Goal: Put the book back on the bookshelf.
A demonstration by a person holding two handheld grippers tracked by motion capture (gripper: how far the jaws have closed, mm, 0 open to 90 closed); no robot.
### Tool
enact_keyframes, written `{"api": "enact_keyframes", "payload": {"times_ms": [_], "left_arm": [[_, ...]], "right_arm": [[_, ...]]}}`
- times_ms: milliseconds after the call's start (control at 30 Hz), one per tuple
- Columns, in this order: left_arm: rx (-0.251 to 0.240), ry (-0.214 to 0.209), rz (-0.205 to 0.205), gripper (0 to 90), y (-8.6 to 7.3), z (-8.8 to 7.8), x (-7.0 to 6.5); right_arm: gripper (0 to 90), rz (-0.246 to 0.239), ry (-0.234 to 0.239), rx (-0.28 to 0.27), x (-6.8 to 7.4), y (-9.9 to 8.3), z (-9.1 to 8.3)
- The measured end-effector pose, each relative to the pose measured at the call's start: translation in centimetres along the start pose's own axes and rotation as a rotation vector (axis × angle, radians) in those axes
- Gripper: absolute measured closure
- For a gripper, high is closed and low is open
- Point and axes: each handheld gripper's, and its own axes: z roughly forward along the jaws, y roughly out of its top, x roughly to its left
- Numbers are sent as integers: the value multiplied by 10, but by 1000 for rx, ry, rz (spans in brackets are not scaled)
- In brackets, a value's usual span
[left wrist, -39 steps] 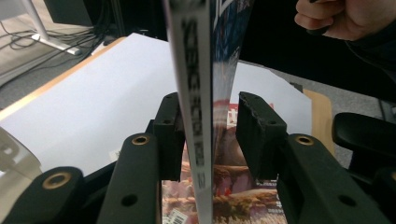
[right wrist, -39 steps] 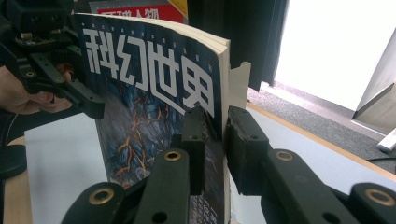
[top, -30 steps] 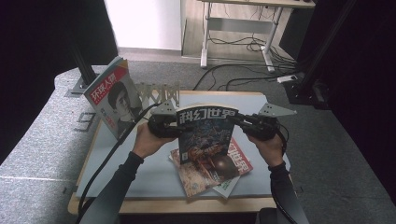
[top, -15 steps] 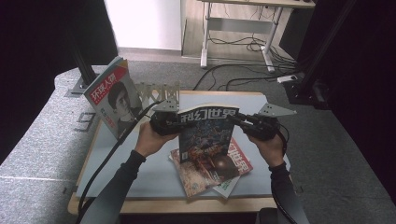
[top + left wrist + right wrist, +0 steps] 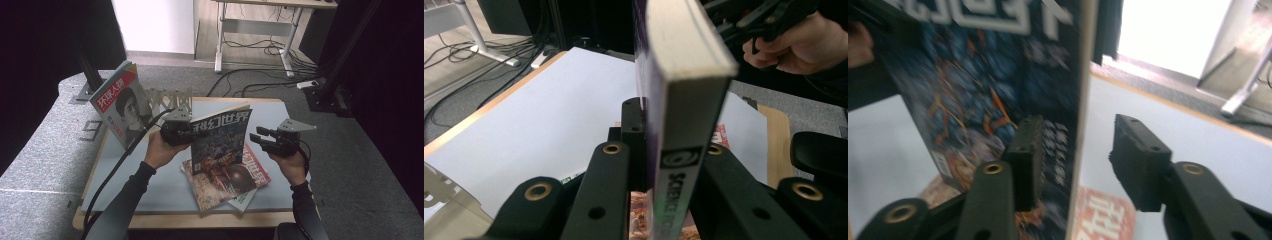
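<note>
Magazine [image 5: 220, 142] is standing upright, clamped at its spine by the left gripper [image 5: 176, 131]; the right gripper [image 5: 265, 140] is gaping open beside it, so it is risking sagging or slipping onto the magazine stack [image 5: 252, 172].

A second ago both my claws pinched the upright dark-blue science-fiction magazine with white Chinese title letters [image 5: 220, 142], one on each edge. Now my right gripper [image 5: 256, 138] has let go: its black jaws stand spread apart, and in the high view it sits off the magazine's right edge, clear of the cover. In the right gripper view the page edge stands between the parted jaws without being pressed. My left gripper [image 5: 186, 134] alone carries the magazine now, clamped on its spine edge. The magazine has also swung, its cover turned more toward the right and its top edge slanted, rather than facing me squarely.
</note>
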Motion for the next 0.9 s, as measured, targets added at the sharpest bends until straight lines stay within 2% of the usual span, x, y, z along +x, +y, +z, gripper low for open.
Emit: {"api": "enact_keyframes", "payload": {"times_ms": [400, 533, 700, 800, 900], "left_arm": [[10, 3, 14, 822, 0, -2, -1], [13, 0, 20, 821, 0, -2, -1], [13, -4, 32, 819, 0, -3, -1], [13, 2, 50, 816, 0, -3, -2], [13, 12, 46, 815, 1, -2, -3]], "right_arm": [[308, 55, -169, 135, -16, -43, 1], [252, 82, -214, 170, -22, -59, 1], [158, 119, -249, 215, -29, -78, 1], [131, 125, -277, 237, -31, -89, 2], [129, 155, -311, 251, -35, -102, 1]]}}
